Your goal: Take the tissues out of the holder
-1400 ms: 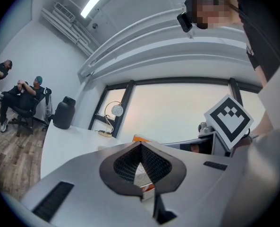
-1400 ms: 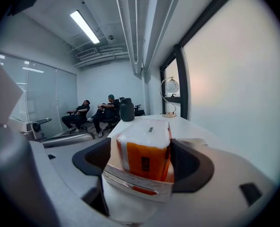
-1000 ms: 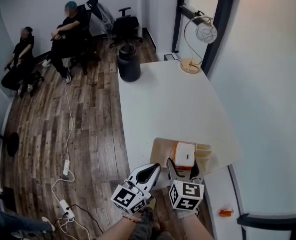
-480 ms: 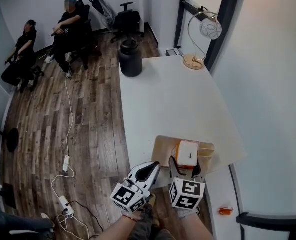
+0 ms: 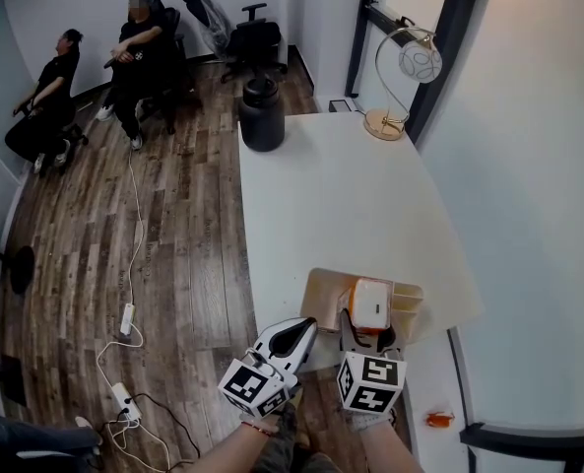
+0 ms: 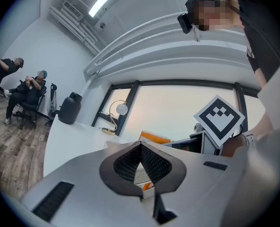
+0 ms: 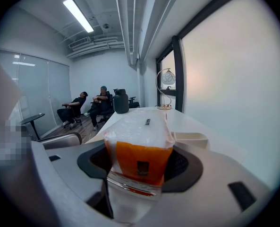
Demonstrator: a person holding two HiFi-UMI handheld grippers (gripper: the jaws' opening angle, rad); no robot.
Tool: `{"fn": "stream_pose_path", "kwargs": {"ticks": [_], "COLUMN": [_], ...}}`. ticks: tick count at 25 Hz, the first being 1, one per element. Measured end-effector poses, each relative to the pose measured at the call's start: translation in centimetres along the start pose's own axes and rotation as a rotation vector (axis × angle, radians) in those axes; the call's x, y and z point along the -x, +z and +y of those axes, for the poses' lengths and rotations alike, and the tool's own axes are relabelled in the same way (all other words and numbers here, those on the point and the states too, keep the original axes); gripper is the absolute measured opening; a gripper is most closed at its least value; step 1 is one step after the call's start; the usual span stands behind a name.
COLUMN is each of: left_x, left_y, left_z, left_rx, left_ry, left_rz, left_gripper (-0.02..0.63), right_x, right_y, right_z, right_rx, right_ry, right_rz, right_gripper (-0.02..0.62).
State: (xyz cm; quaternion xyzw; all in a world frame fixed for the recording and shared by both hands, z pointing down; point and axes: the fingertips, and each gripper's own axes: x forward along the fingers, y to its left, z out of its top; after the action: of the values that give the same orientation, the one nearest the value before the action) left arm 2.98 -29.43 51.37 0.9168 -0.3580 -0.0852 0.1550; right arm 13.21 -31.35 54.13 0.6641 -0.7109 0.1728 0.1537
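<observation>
An orange-and-white tissue pack stands in a pale wooden holder at the near edge of the white table. My right gripper reaches over it from the near side. In the right gripper view the pack fills the gap between the jaws of my right gripper, which are closing with both dark pads against its wrapper. One cream compartment of the holder shows to the right. My left gripper hangs beside the holder's left corner, shut and empty, its tips meeting in the left gripper view.
The white table stretches away with a curved lamp at its far end. A black bin stands on the wood floor by the far corner. Two people sit on chairs at the back left. Cables trail over the floor.
My right gripper has edged forward so its jaws sit closer around the tissue pack. The left gripper has stayed where it was. The head view has shifted slightly.
</observation>
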Motion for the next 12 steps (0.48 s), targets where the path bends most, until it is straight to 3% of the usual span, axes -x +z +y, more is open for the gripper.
{"fn": "stream_pose_path", "kwargs": {"ticks": [12], "left_x": [-0.8], "left_y": [0.4], "left_z": [-0.9], "left_rx": [-0.006], "left_ry": [-0.011], "left_rz": [-0.002], "left_gripper": [0.002], "right_x": [0.9], "right_y": [1.4], "right_z": [-0.9], "right_rx": [-0.035], "right_ry": [0.022], "right_rz": [-0.050], "right_gripper": [0.284]}}
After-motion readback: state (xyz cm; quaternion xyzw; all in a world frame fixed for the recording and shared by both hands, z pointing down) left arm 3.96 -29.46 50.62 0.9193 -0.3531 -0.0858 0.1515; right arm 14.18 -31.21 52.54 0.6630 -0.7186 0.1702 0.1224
